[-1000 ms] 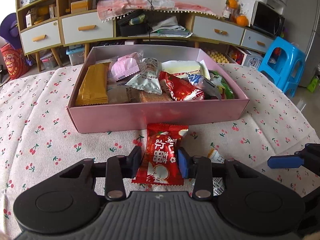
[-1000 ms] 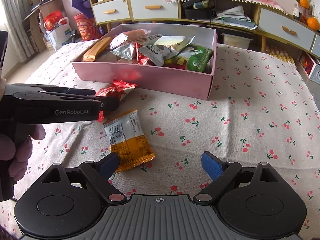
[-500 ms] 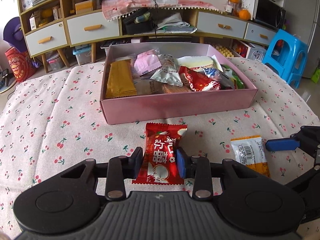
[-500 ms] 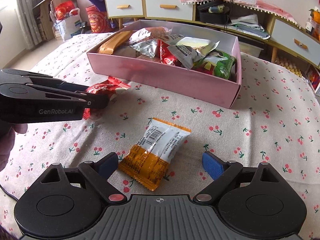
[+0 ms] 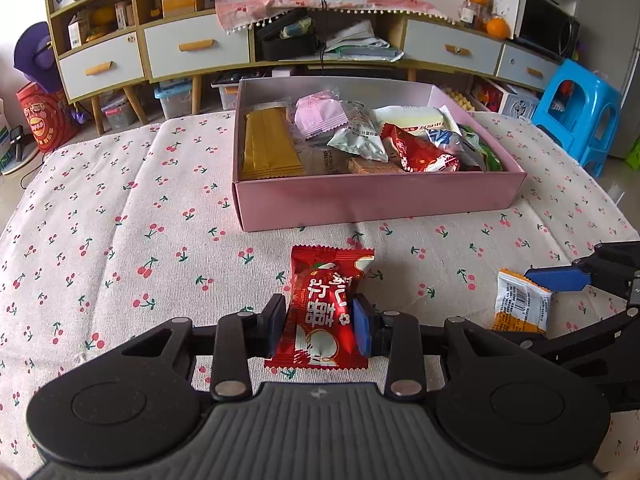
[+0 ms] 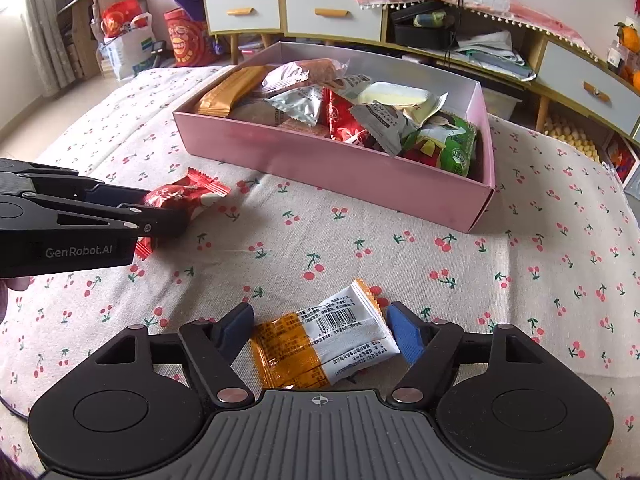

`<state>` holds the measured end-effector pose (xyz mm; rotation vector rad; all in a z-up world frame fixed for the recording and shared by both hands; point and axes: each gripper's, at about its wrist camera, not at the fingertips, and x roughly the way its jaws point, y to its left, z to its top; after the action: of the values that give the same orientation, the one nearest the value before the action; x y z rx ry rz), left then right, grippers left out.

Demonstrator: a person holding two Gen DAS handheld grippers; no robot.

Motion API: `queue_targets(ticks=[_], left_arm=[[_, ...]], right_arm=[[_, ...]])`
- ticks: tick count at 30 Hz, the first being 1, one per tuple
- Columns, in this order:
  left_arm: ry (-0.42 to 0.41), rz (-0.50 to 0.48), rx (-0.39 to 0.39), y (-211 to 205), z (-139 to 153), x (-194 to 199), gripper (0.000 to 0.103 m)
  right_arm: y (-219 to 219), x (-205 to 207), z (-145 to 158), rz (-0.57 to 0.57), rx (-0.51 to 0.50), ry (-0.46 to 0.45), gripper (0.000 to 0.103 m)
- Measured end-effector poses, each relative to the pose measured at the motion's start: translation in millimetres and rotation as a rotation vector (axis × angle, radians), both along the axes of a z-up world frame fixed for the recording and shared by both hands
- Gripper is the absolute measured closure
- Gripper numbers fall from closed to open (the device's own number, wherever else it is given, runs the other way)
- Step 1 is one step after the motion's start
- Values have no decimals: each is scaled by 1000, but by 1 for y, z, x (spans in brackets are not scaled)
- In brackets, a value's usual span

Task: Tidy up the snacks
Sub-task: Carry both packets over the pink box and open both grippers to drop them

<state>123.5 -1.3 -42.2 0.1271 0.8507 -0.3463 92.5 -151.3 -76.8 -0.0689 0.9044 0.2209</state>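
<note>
My left gripper (image 5: 320,324) is shut on a red snack packet (image 5: 326,308) and holds it in front of the pink box (image 5: 380,200); both also show in the right wrist view, the gripper (image 6: 168,216) and the packet (image 6: 188,196). The pink box (image 6: 332,168) holds several snack packets. My right gripper (image 6: 320,334) is open, its fingers on either side of an orange and white snack packet (image 6: 324,344) lying on the cloth. That packet shows at the right in the left wrist view (image 5: 520,304).
A cherry-print cloth (image 5: 120,240) covers the surface. Behind the box stand a low cabinet with drawers (image 5: 196,48) and a blue stool (image 5: 580,108). A red bag (image 6: 184,40) sits on the floor at the back left.
My right gripper has moved forward over the orange and white packet, which now lies between its fingers. My left gripper, still holding the red packet, has drawn back left from the box.
</note>
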Motion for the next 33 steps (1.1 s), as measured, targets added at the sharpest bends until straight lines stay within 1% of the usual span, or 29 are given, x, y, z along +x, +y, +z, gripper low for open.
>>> queue_targets(ticks=[8, 13, 18, 22, 28, 30, 33], left_arm=[[-10, -9, -22, 3, 8, -2, 71], [-14, -11, -45, 4, 15, -3, 72], [-25, -21, -72, 3, 25, -4, 74], [-34, -25, -99, 0, 34, -4, 75], [-39, -21, -167, -1, 55, 6, 76], [-43, -15, -186, -3, 62, 14, 76], [-34, 7, -241, -7, 72, 32, 76]], right_arm=[[-6, 0, 8, -17, 31, 6, 33], [-12, 0, 25, -33, 60, -31, 33], [-24, 4, 39, -73, 98, -64, 33], [-35, 10, 44, -119, 135, -65, 33], [-54, 26, 66, -198, 225, -91, 33], [-62, 36, 74, -226, 263, -104, 33], [-74, 56, 80, -266, 317, -112, 33]])
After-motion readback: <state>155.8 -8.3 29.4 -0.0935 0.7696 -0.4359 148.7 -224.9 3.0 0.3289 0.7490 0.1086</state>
